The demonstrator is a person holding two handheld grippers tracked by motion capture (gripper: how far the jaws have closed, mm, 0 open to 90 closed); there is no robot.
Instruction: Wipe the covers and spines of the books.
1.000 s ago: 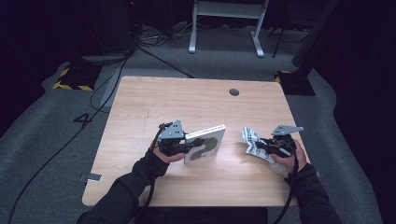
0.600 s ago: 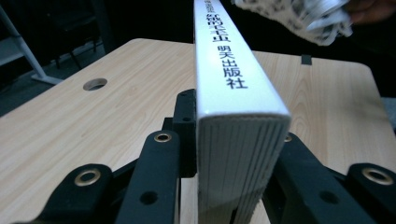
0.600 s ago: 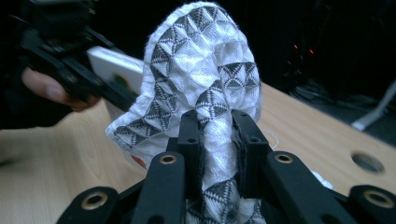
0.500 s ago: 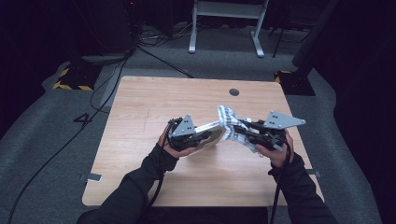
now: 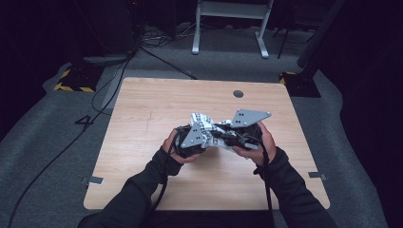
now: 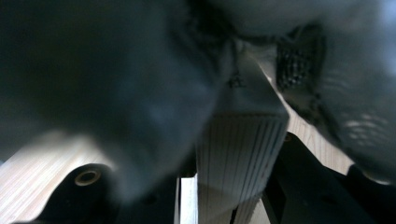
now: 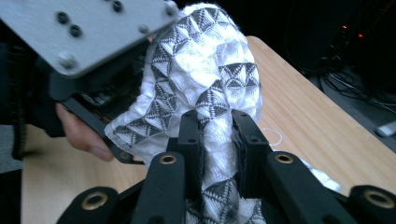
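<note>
— Dark floor and cables all round, and one pale wooden table (image 5: 142,109) in the middle. What's the right gripper (image 7: 215,122) doing?

— Its two black jaws are clamped on a bunched fold of a white cloth (image 7: 205,60), which bulges up past the tips.

— And the left gripper (image 5: 192,137)?

— Closed as well. In its own view a blurred grey-white mass of that cloth (image 6: 140,79) presses over the jaws; whether they pinch it I cannot tell.

— How does the cloth look?

— White, woven with dark grey triangle and diamond shapes, crumpled into a lump.

— Where is it?

— Between the two grippers, held close together above the table's near middle (image 5: 204,124).
</note>
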